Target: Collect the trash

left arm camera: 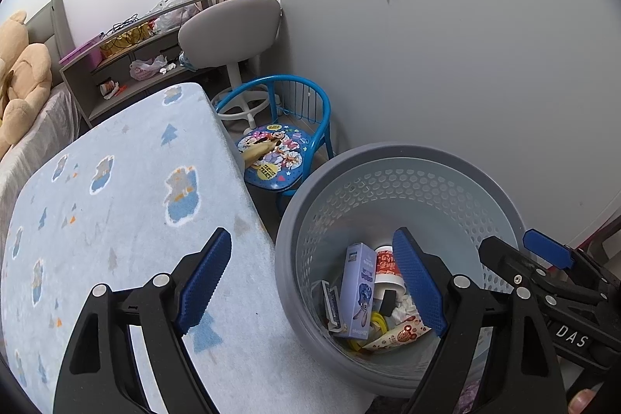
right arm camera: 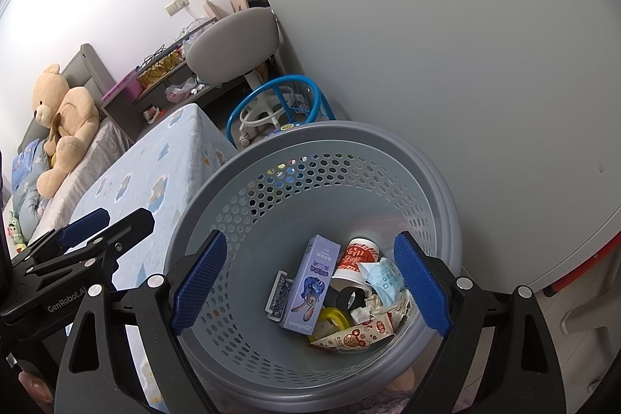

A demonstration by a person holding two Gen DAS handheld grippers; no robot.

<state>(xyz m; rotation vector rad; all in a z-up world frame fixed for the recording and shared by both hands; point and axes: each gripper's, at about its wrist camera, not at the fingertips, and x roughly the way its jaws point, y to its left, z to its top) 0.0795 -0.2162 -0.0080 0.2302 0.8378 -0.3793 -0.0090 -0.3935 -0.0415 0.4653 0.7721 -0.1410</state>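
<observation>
A grey perforated basket [right arm camera: 349,130] stands on the floor beside the table. It holds a purple carton [right arm camera: 310,278], a red-and-white cup [right arm camera: 357,257], a tissue pack [right arm camera: 384,278], a yellow ring [right arm camera: 333,315], a black roll [right arm camera: 349,299] and a red-patterned wrapper [right arm camera: 357,334]. My right gripper [right arm camera: 310,282] hangs open above the basket's mouth, nothing between its blue pads. My left gripper [left arm camera: 310,282] is open too, straddling the table edge and the basket [left arm camera: 388,152], and holds nothing. A yellowish scrap [left arm camera: 260,152] lies on the blue child's chair [left arm camera: 310,96].
A table with a light-blue patterned cloth [left arm camera: 116,200] fills the left. Behind it stand a grey swivel chair [left arm camera: 233,30], a cluttered shelf [left arm camera: 128,57] and a bed with a teddy bear [right arm camera: 66,119]. White wardrobe doors [left arm camera: 465,64] close off the right side.
</observation>
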